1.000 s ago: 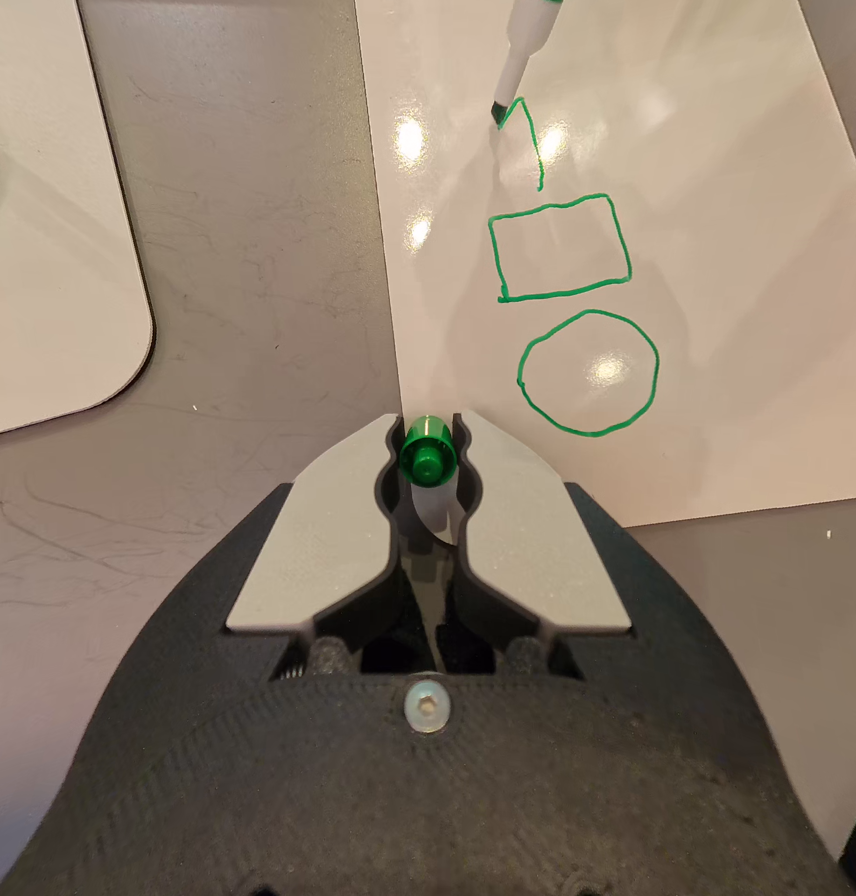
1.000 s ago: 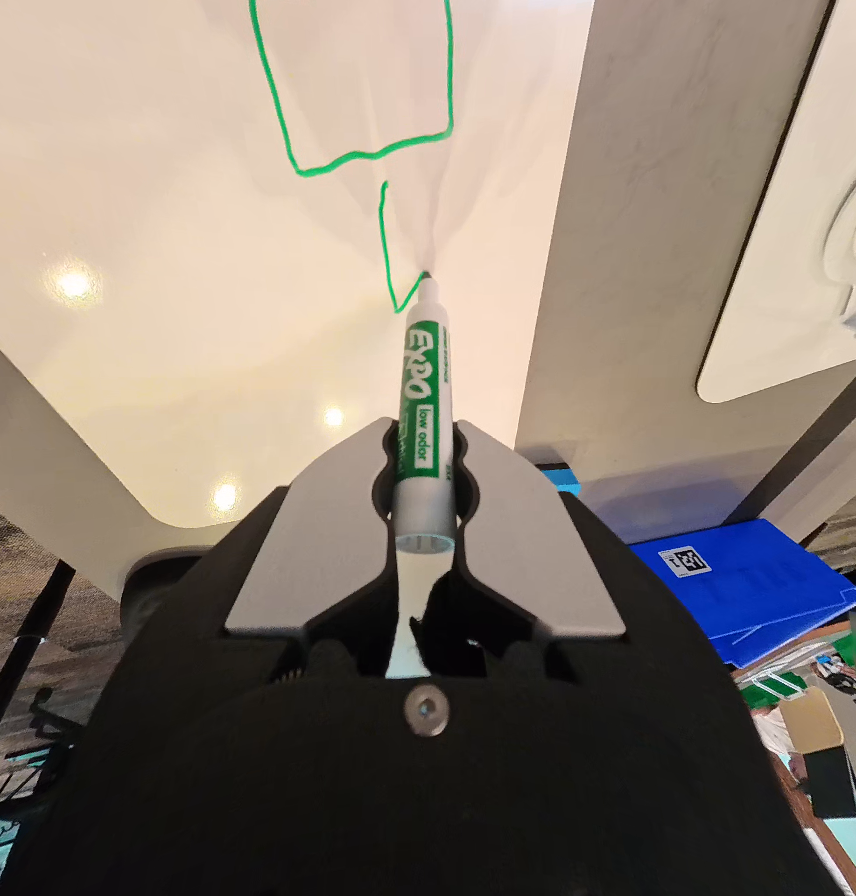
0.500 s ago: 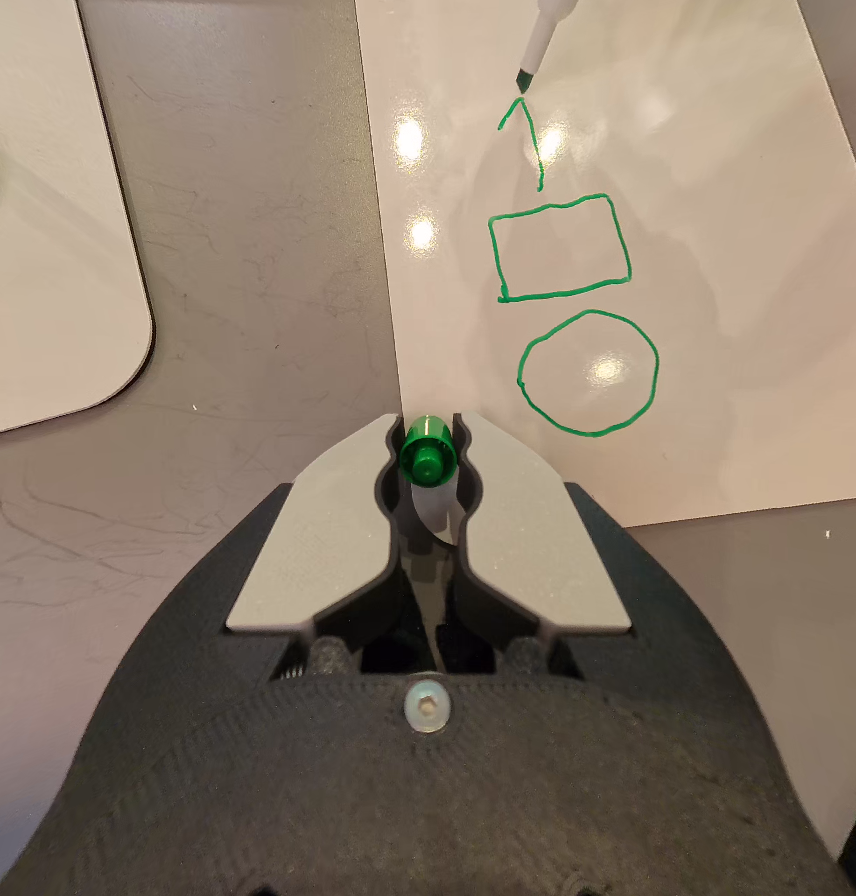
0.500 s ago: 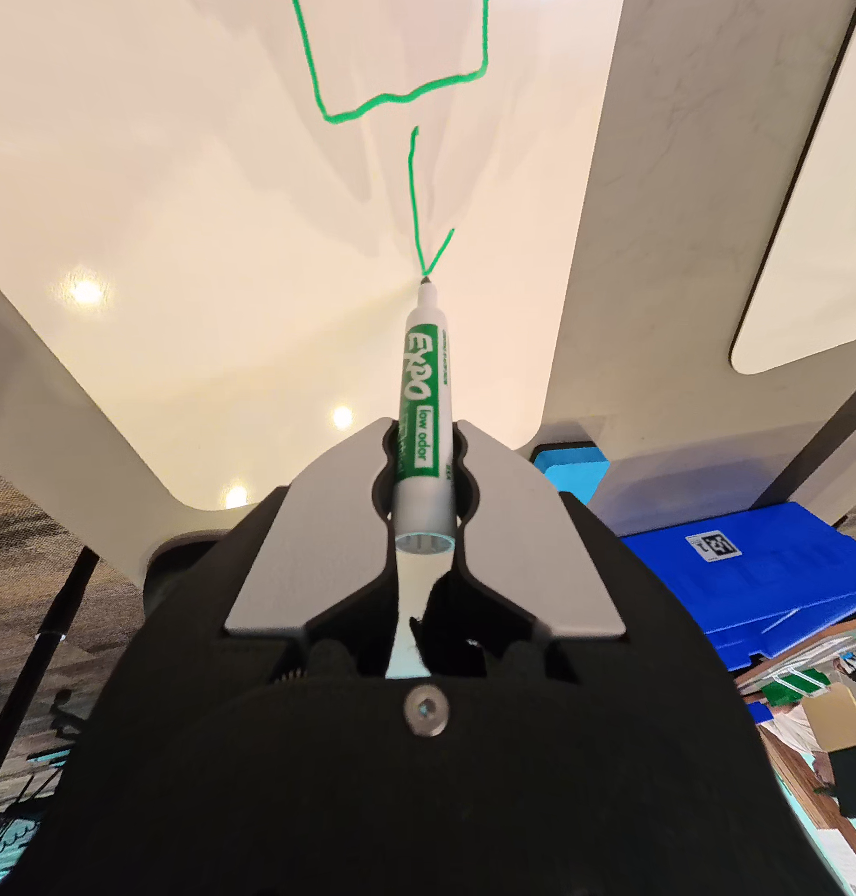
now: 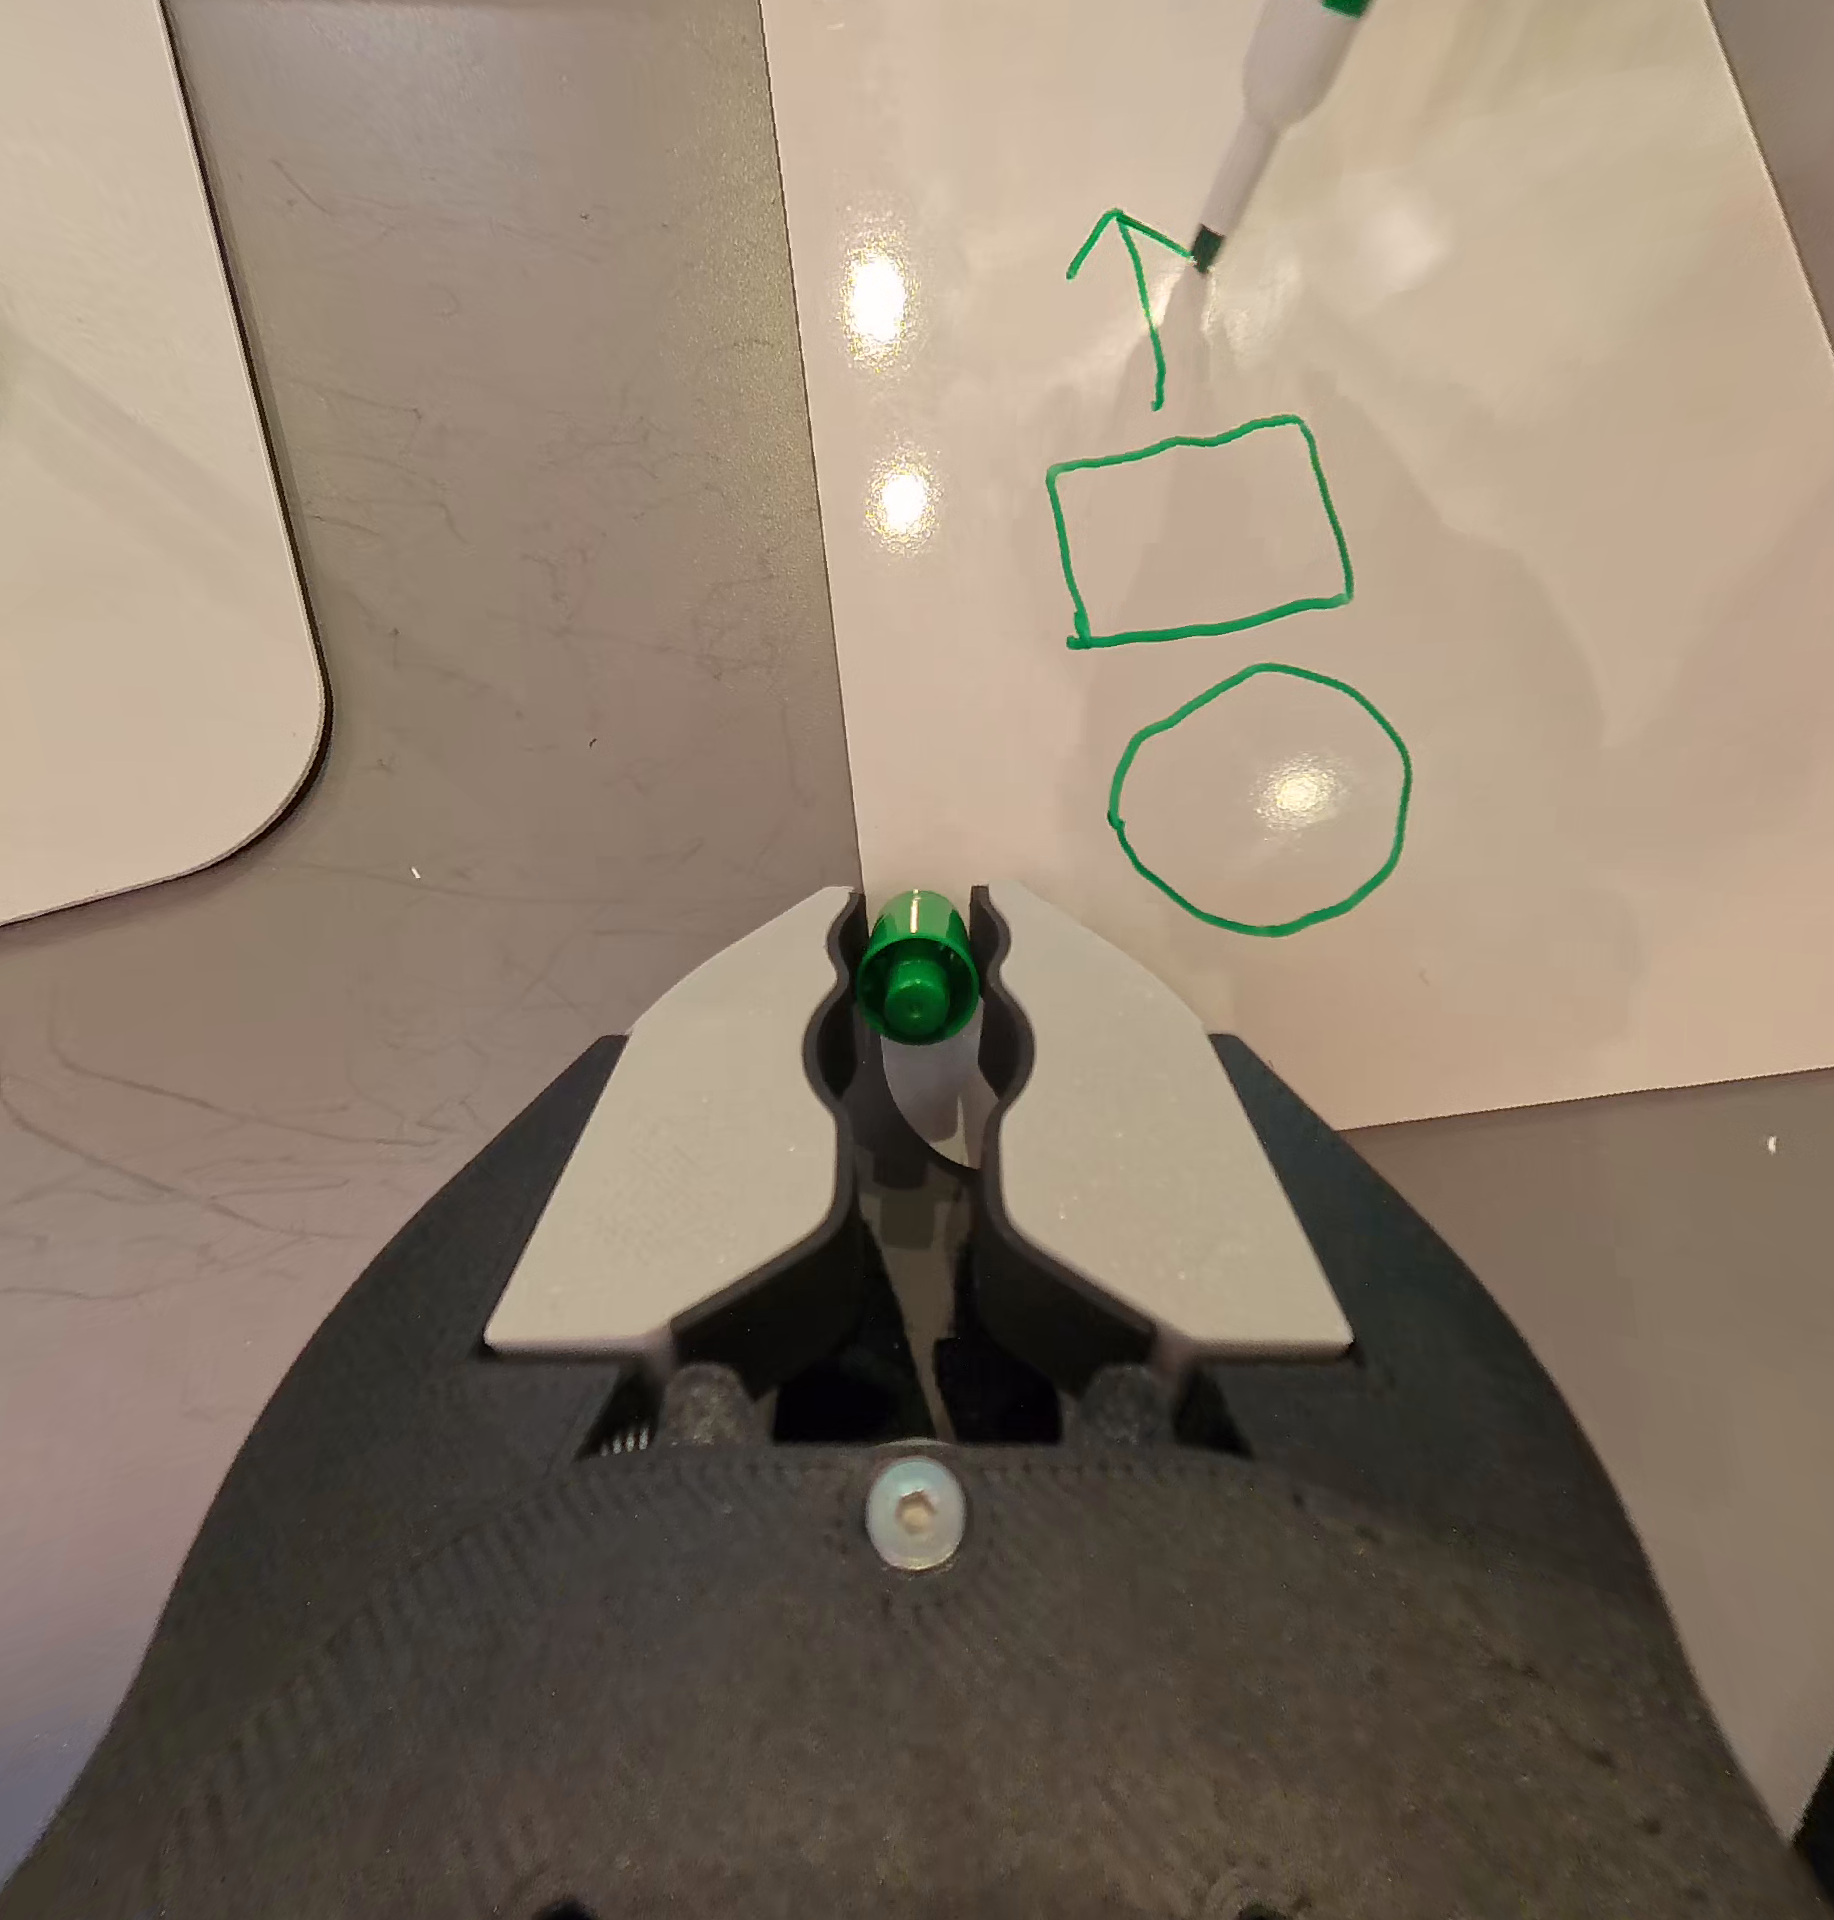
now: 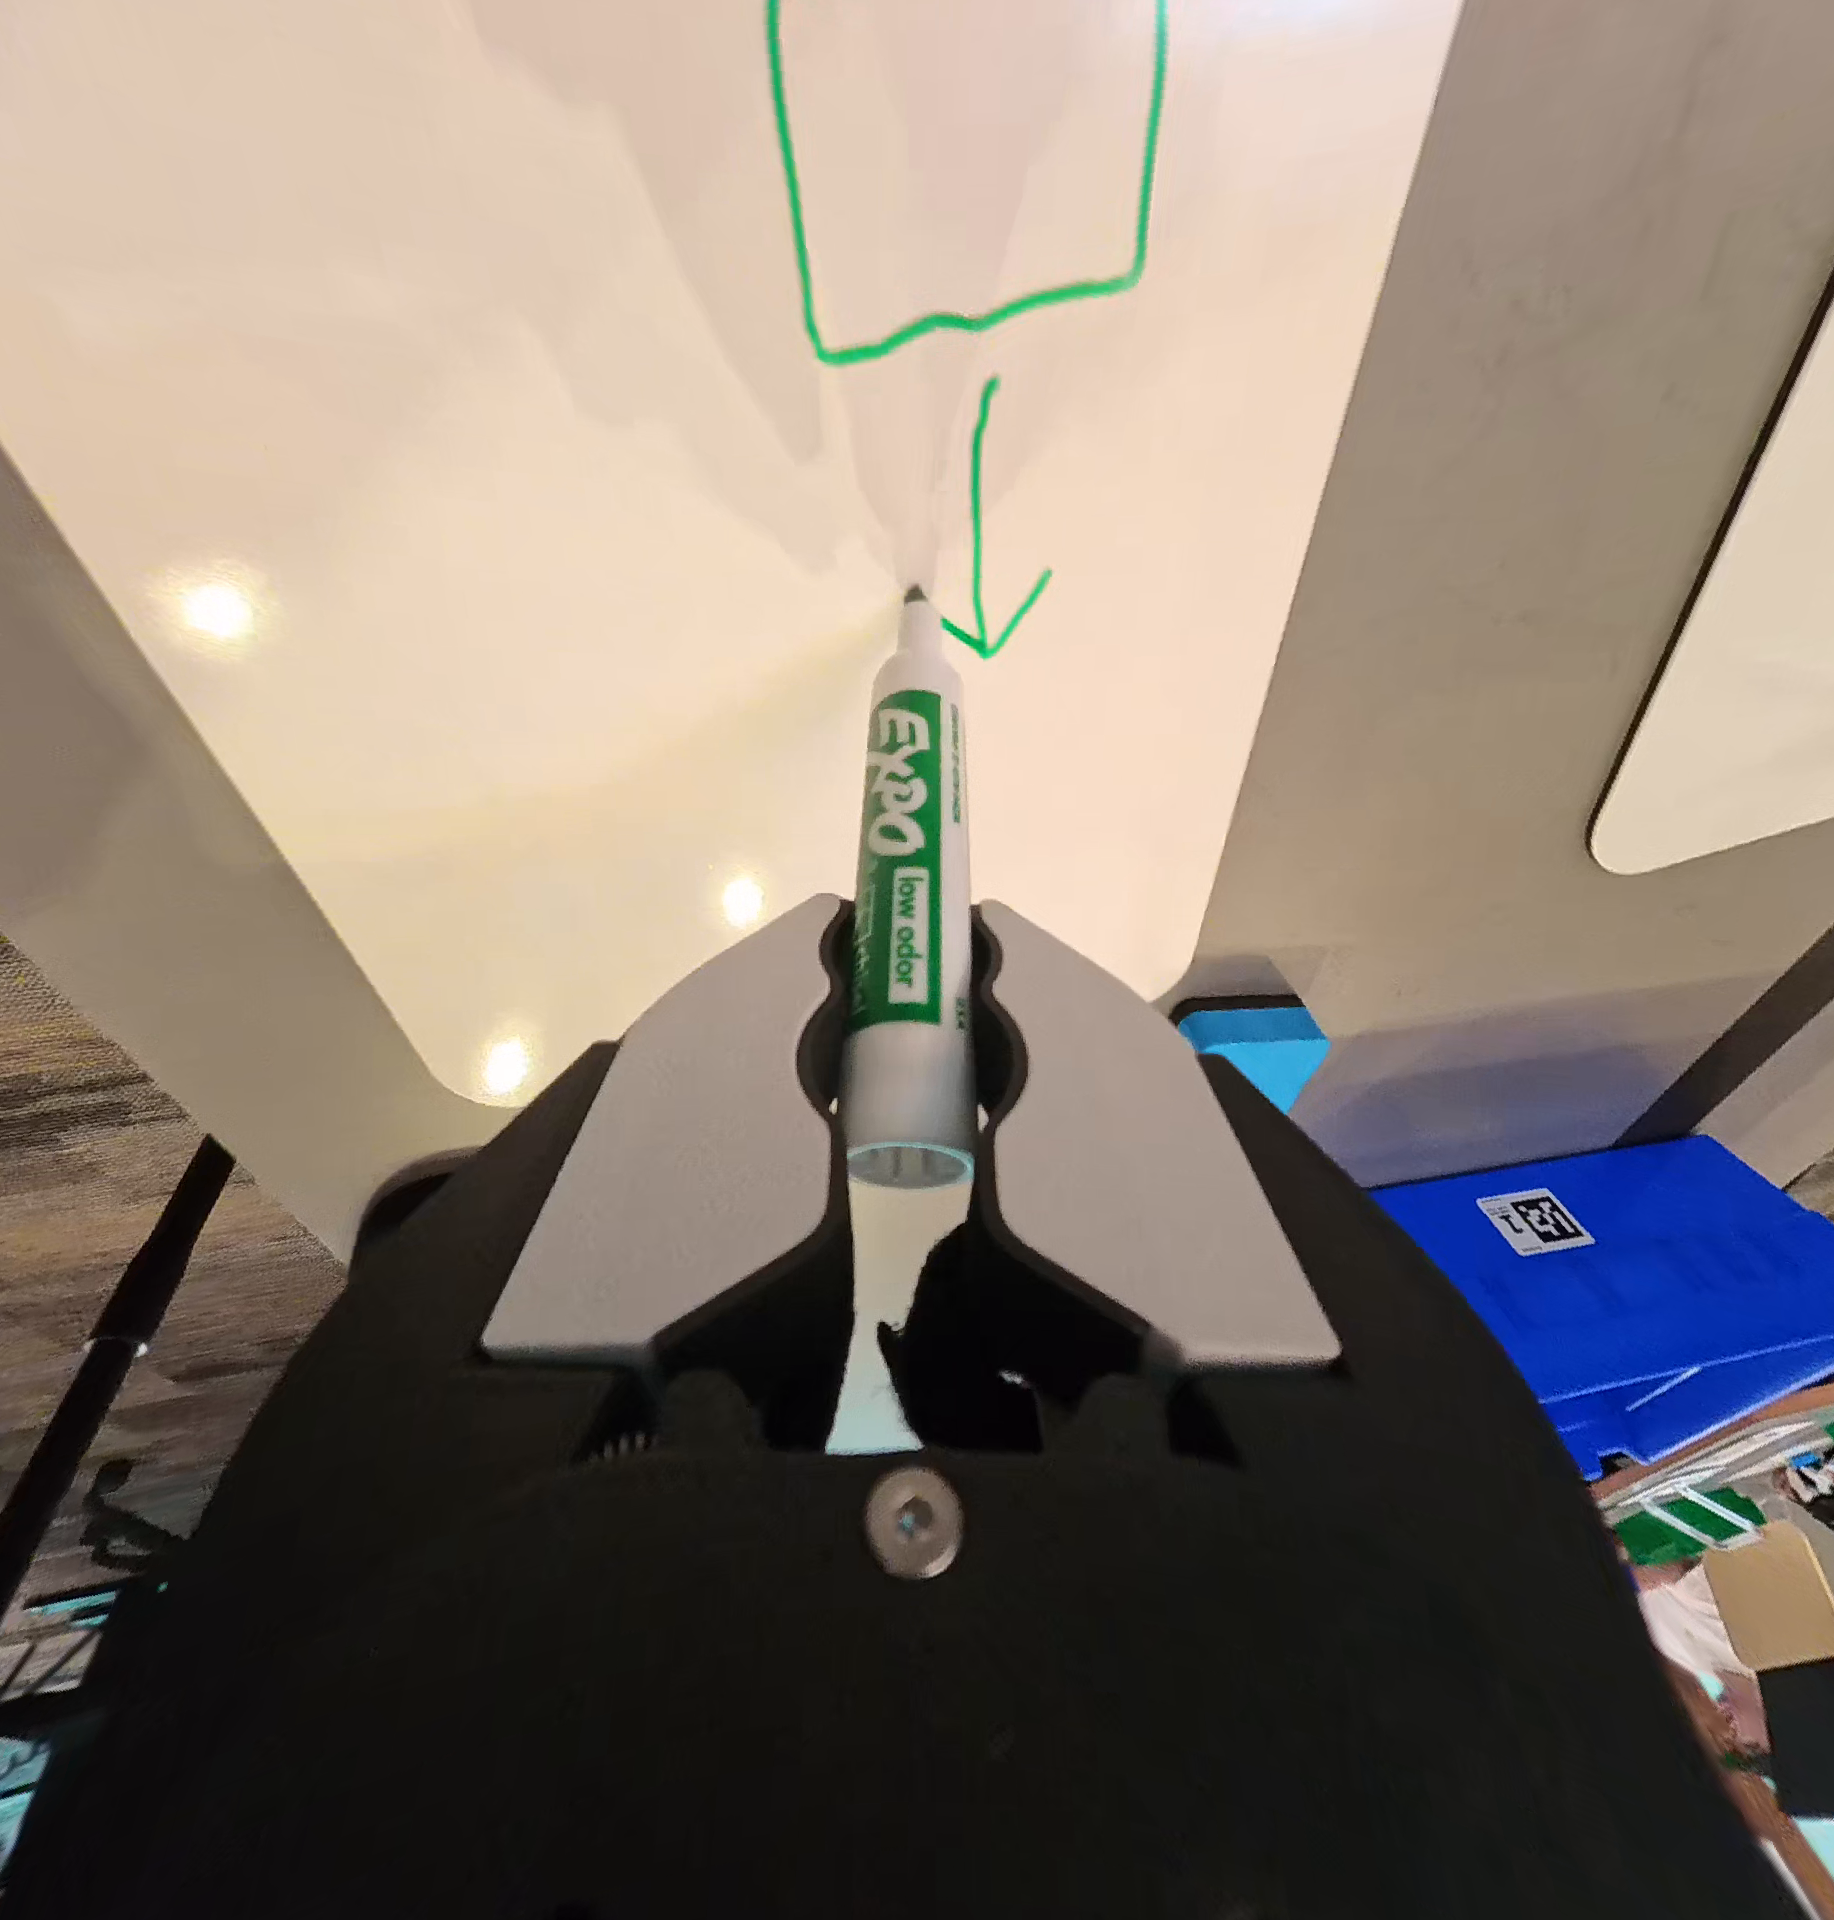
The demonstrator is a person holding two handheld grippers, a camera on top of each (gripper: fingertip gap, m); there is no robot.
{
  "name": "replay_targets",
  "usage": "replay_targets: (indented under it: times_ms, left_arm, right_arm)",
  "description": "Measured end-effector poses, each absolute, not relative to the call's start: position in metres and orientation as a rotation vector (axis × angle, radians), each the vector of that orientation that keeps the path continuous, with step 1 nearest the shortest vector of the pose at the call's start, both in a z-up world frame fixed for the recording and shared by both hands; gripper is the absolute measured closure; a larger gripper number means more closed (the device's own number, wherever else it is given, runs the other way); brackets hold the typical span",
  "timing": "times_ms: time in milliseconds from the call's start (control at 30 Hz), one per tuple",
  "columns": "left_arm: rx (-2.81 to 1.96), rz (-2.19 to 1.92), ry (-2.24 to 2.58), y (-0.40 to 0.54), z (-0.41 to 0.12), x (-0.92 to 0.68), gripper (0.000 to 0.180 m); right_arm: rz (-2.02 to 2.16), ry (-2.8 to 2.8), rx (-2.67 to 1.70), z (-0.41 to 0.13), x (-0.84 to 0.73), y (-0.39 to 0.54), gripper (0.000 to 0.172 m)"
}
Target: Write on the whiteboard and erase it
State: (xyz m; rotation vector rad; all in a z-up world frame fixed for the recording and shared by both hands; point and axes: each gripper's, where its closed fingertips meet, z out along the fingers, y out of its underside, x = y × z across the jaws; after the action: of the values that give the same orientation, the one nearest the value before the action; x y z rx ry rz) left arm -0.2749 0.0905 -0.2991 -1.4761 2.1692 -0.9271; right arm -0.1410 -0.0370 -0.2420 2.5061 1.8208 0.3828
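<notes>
Grey, faintly scratched worktop fills the left half of my left wrist view, with a pale rounded board at the far left edge. At lower centre my left jaws are closed on a green marker cap, both sides pressed against it, right at the whiteboard's near corner. To the right lies the glossy whiteboard, bearing a green arrow at the top, a green rectangle below it and a green circle lowest. At upper right the marker comes down, its tip touching the arrow's head.

In my right wrist view, carpet shows at the left; at centre my right jaws grip the white-and-green marker by its barrel, tip on the board beside the arrowhead. Blue bins sit at lower right.
</notes>
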Motion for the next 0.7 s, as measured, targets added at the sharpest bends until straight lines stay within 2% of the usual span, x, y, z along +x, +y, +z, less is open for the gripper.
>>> replay_targets:
  times_ms: [700]
  left_arm:
    - [-1.477,-0.928,2.169,0.09,-0.299,-0.275,0.161]
  right_arm:
    - [0.502,1.671,2.626,-0.236,-0.09,-0.012,0.15]
